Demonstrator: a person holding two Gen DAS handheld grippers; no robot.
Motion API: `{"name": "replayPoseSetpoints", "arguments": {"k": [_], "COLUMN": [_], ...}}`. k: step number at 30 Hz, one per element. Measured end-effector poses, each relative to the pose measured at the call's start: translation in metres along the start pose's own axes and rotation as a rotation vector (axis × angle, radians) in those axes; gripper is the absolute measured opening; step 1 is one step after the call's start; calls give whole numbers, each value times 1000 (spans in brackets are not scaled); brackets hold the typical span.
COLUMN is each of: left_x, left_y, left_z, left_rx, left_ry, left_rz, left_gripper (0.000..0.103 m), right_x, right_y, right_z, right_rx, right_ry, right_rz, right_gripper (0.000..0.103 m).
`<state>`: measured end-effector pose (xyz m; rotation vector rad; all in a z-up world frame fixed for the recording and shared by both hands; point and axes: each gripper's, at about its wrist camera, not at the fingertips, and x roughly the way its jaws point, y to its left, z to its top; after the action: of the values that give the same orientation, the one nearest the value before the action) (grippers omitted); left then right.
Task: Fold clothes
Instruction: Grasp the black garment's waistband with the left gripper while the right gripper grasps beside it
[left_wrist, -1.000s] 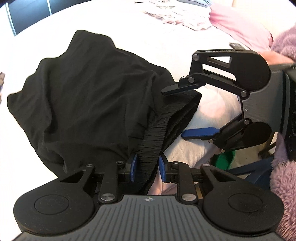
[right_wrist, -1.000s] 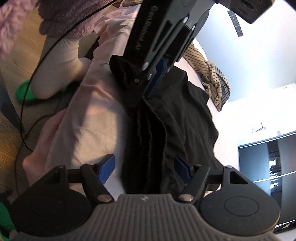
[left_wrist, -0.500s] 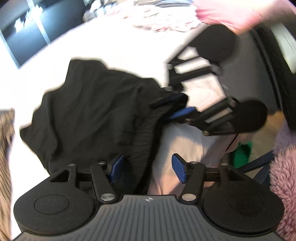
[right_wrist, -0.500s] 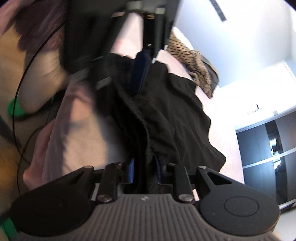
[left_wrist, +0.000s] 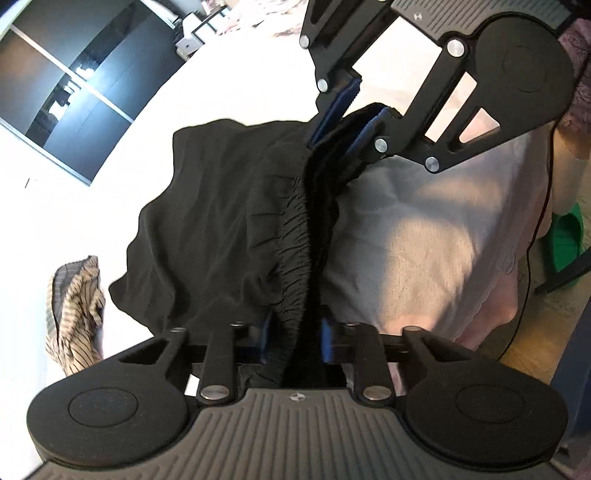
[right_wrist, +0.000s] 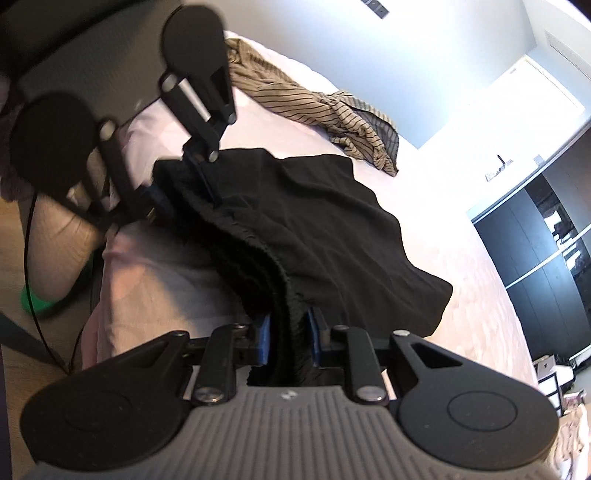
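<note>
Left gripper (left_wrist: 293, 341) and right gripper (right_wrist: 287, 341) face each other, fingers clamped together.

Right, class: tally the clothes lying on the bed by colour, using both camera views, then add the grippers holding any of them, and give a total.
Black garments: 1, the black shorts by the bed edge.
Tan striped garments: 1, the striped top behind them.
Grippers clamped on the shorts' waistband: 2, the left gripper and the right gripper.
Total: 4
</note>
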<state>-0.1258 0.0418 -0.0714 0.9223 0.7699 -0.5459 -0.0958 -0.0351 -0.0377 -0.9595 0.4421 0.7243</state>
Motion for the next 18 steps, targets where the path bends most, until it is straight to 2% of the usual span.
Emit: {"name": "replayPoseSetpoints", "arguments": {"k": [6, 10, 14, 18], "left_x": [-24, -40, -61, -71], "left_y": [9, 15, 24, 48], "left_z": [2, 4, 3, 5], "left_rx": [1, 2, -27, -75], "left_ry": [-7, -11, -6, -34], "left_rz": [-96, -161, -272, -331], "left_gripper": [15, 14, 14, 14], "right_x": [-16, -36, -61, -74], "right_y": [-7, -17, -24, -34], "right_z": [5, 8, 10, 13], "right_rx": [10, 49, 105, 114], "right_ry": [22, 49, 55, 35], "right_rz": [72, 161, 253, 262], "right_gripper": [18, 18, 18, 18]}}
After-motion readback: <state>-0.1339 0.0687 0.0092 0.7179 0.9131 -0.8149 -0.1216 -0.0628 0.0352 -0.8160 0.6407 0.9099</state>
